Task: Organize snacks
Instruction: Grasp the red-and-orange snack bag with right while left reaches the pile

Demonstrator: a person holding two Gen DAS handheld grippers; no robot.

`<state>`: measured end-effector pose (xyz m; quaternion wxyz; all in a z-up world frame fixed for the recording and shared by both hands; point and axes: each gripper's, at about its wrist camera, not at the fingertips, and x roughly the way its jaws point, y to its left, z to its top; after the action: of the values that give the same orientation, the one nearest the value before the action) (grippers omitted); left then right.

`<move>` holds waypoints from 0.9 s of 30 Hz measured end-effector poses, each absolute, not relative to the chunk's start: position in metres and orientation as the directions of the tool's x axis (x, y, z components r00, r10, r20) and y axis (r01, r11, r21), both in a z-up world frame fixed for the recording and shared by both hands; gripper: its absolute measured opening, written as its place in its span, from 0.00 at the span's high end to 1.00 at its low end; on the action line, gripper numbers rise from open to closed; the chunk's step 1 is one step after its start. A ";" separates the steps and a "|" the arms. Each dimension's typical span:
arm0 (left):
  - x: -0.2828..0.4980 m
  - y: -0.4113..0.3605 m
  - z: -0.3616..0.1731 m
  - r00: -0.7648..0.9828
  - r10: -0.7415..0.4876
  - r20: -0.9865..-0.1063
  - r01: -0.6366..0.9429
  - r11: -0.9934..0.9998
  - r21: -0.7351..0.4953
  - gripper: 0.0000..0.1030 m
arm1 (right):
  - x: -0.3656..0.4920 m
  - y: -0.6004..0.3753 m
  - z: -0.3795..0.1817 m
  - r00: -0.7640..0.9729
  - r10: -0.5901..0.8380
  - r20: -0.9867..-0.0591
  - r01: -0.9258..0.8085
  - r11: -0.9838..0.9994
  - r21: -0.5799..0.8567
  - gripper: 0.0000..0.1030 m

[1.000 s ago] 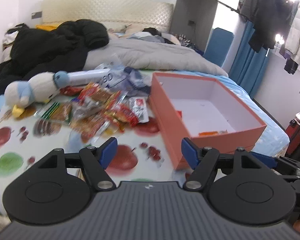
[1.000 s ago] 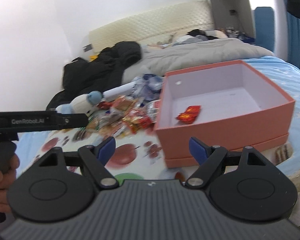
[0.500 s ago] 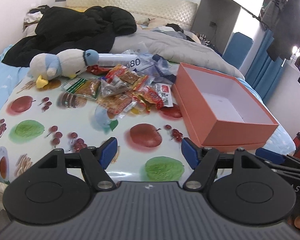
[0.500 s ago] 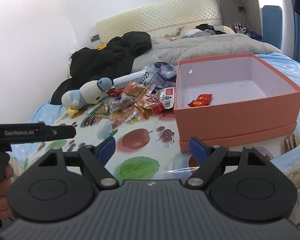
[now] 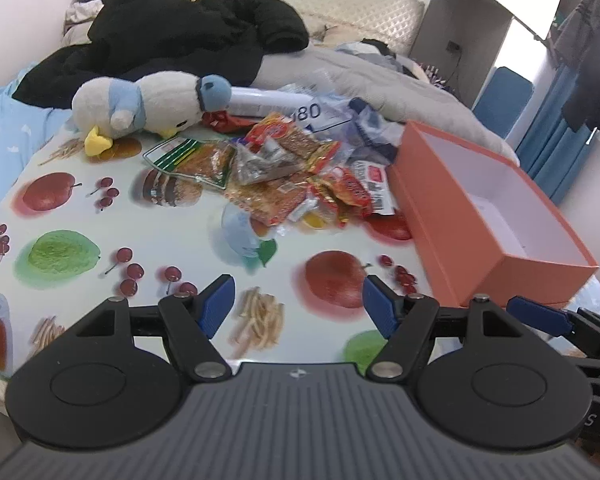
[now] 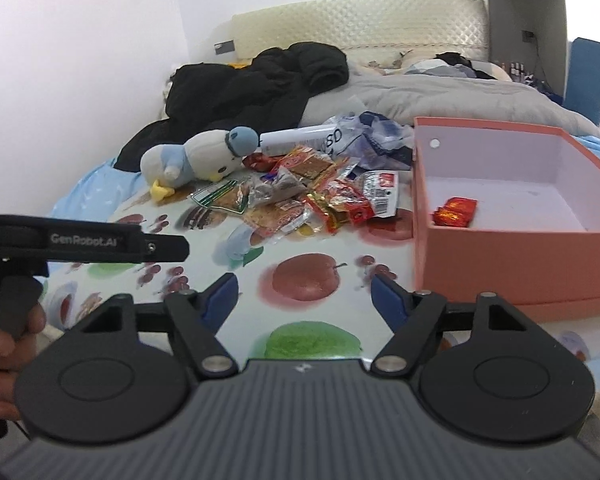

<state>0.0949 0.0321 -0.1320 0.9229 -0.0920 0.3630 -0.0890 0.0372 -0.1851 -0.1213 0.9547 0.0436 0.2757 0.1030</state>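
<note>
Orange box's (image 5: 460, 216) floor mostly behind its near wall; wrapper print (image 6: 342, 200) unreadably small.

plush penguin (image 5: 148, 104) (on its side), black jacket (image 5: 188, 36)

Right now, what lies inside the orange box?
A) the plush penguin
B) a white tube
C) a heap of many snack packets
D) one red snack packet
D: the right wrist view shows only one red snack packet on the floor of the orange box.
</note>
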 end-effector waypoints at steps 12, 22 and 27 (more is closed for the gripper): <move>0.195 0.060 -0.175 0.689 -0.206 -0.694 0.038 0.968 -0.249 0.27 | 0.119 -0.159 -0.151 0.790 0.204 -0.578 -0.168 0.979 0.116 0.29; 0.287 0.064 -0.206 0.698 -0.219 -0.681 0.047 0.964 -0.262 0.27 | 0.210 -0.147 -0.178 0.784 0.158 -0.601 -0.155 0.986 0.058 0.19; 0.326 0.067 -0.217 0.713 -0.225 -0.664 0.036 0.958 -0.286 0.28 | 0.258 -0.146 -0.192 0.771 0.100 -0.629 -0.094 0.995 0.043 0.19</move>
<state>0.3262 0.0666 -0.2174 0.9166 -0.1270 0.3723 -0.0714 0.2584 -0.1463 -0.1916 0.9410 0.0046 0.3345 0.0517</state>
